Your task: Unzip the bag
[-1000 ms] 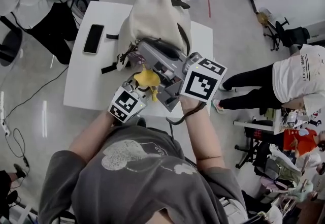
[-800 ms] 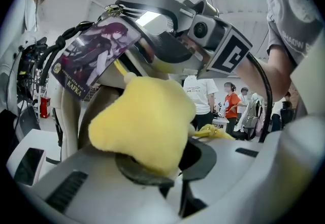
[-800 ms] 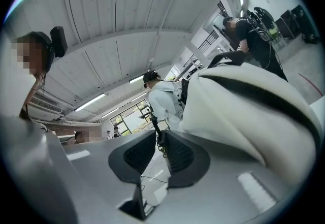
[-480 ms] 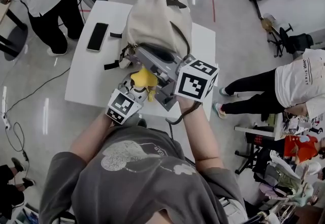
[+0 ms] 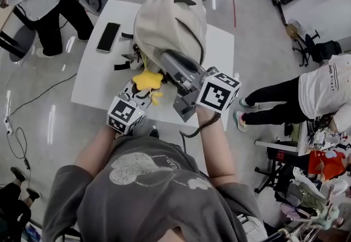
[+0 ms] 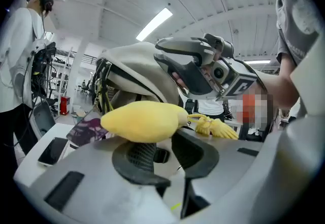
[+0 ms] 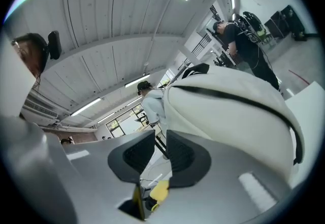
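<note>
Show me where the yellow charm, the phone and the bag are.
yellow charm [image 5: 147, 79], head view, middle of its plush body.
phone [image 5: 108, 37], head view, centre of its dark screen.
bag [image 5: 170, 16], head view, upper cream fabric.

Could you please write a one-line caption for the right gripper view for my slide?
Right gripper, jaws narrowly apart and empty, beside the cream backpack it is about to unzip.

Matt cloth bag [image 5: 167, 21], plush yellow charm [image 5: 147, 79]

Bare left forearm [image 5: 94, 147] and bare right forearm [image 5: 215, 145] reaching forward, left grey two-jaw gripper [image 5: 136, 90] near level, jaws just opened, yellow plush charm [image 6: 144, 121] lying across them unpinched, right grey two-jaw gripper [image 5: 169, 60] level, jaws narrowly apart.
</note>
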A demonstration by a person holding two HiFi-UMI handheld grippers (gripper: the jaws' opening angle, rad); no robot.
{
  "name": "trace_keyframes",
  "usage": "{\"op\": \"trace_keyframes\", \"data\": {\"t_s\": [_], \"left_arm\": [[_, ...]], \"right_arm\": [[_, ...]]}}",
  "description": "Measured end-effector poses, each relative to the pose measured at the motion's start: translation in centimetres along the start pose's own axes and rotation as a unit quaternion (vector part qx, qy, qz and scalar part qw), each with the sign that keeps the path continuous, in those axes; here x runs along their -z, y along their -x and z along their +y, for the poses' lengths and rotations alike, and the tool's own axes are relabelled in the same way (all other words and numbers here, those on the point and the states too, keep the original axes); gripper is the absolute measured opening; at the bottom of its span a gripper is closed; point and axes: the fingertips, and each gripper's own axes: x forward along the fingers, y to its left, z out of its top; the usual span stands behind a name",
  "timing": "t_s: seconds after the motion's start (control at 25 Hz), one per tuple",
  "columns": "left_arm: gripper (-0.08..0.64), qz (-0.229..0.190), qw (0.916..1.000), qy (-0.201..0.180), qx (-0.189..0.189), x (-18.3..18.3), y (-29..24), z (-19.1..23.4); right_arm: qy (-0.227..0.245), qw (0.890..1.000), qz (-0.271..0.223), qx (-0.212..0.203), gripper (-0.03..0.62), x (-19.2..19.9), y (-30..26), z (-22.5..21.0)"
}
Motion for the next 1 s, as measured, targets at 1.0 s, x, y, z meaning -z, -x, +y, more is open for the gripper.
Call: {"op": "trace_keyframes", "data": {"t_s": [1.0], "left_arm": [[0.095, 0.052, 0.9925, 0.062, -0.092, 5.5, 1.5, -7.4]], "right_arm": [[0.043, 0.998, 0.055, -0.003, 0.025, 8.3, 8.8, -4.6]]}}
